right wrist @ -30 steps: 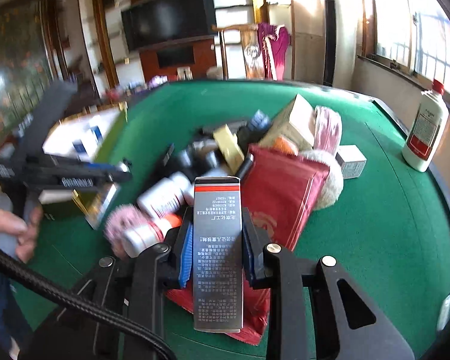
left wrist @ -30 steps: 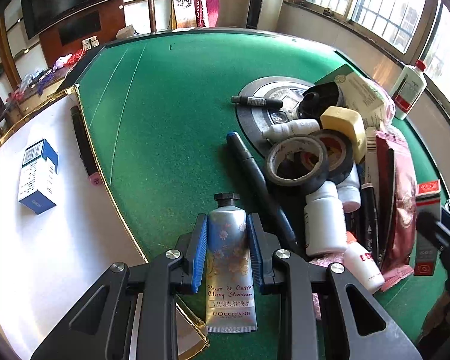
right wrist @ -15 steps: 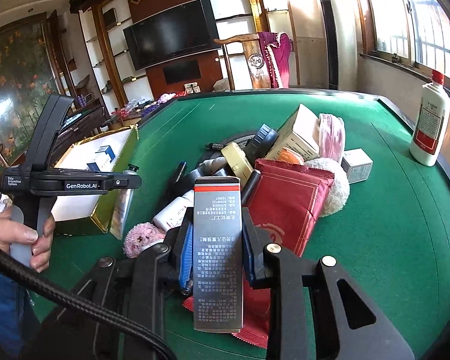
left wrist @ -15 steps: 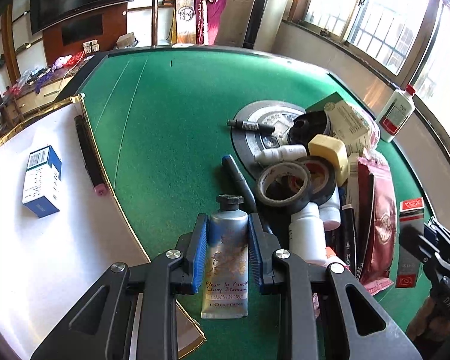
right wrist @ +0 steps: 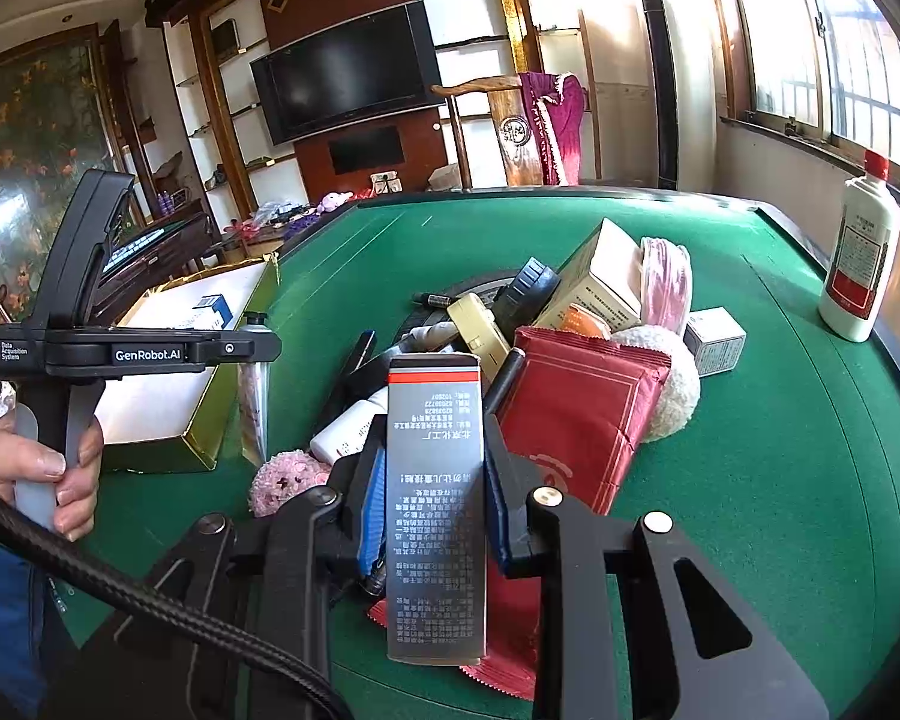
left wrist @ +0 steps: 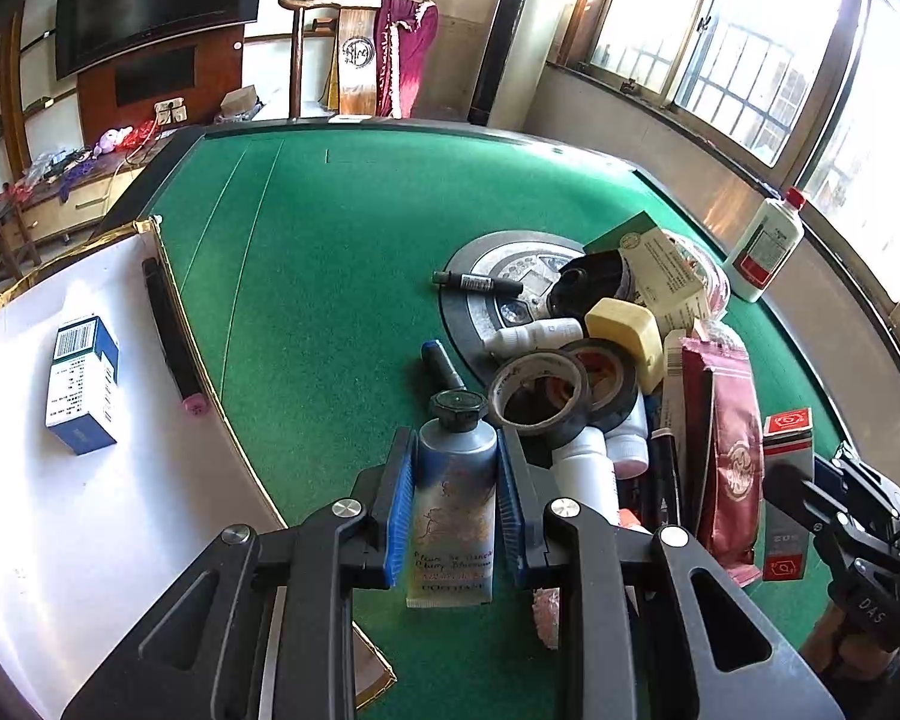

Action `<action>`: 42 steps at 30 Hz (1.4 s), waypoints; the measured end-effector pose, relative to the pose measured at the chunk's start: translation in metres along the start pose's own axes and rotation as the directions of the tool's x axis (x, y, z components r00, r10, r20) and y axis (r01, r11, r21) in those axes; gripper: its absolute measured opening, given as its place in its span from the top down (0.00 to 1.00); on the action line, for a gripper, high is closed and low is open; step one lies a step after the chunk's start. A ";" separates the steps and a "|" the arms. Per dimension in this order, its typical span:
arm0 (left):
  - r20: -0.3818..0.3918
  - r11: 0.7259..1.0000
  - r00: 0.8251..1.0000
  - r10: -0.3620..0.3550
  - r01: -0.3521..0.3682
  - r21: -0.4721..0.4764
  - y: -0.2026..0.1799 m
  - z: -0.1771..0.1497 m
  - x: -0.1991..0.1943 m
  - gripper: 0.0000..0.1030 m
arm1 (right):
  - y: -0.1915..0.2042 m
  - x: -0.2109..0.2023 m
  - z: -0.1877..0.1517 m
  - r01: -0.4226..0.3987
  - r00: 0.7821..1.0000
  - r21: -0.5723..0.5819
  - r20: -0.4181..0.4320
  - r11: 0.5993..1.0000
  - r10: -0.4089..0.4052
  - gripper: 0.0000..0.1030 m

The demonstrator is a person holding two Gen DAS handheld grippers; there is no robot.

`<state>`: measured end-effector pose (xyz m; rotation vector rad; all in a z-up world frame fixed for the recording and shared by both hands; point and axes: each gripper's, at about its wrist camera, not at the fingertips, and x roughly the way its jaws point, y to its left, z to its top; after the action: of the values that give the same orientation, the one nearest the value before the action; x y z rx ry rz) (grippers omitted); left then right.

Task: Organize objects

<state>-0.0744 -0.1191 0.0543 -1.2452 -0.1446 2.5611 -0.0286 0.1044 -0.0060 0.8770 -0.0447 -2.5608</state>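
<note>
While the left gripper (left wrist: 456, 498) pinches a hand cream tube (left wrist: 455, 510) between its blue pads, cap pointing away, the tube hangs above the green table (left wrist: 330, 252) just beside the gold rim of a white tray (left wrist: 60, 540). In the right wrist view the same tube (right wrist: 252, 396) hangs cap-up next to the tray's gold wall, with a hand (right wrist: 36, 474) wrapped around the left gripper's handle. The right gripper (right wrist: 435, 480) clamps a tall grey box (right wrist: 437, 498) with a red stripe, held above a pile of things near the middle of the table. In that pile lie a red pouch (left wrist: 729, 450), two tape rolls (left wrist: 540, 387), a yellow block (left wrist: 624, 327), white bottles (left wrist: 585, 474), a black marker (left wrist: 477, 283) and a pink fluffy ball (right wrist: 285, 474). On the tray lie a blue and white box (left wrist: 81, 384) and a black stick (left wrist: 171, 336) with a pink end. A large white bottle (right wrist: 861, 264) with a red cap stands apart at the table's far edge
</note>
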 end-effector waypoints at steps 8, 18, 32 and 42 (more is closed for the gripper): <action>0.034 1.000 0.999 -0.019 0.019 0.004 -0.002 0.002 -0.007 0.79 | 0.002 0.000 0.000 0.001 1.000 -0.006 0.004 1.000 -0.001 0.76; 0.069 1.000 0.997 -0.025 0.026 -0.012 0.002 0.006 -0.016 0.79 | 0.004 0.001 0.000 0.008 1.000 -0.014 0.018 1.000 -0.008 0.76; 0.084 0.998 0.996 -0.029 0.034 -0.052 0.028 0.014 -0.030 0.79 | 0.021 0.006 0.001 0.019 1.000 -0.056 0.024 0.998 -0.017 0.76; -0.033 0.998 0.999 -0.035 0.037 0.048 -0.015 0.016 0.021 0.75 | 0.012 0.008 0.001 -0.005 1.000 -0.020 0.020 1.000 0.005 0.76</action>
<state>-0.0963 -0.0979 0.0513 -1.2544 -0.0968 2.4977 -0.0307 0.0903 -0.0080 0.8424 -0.0267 -2.5614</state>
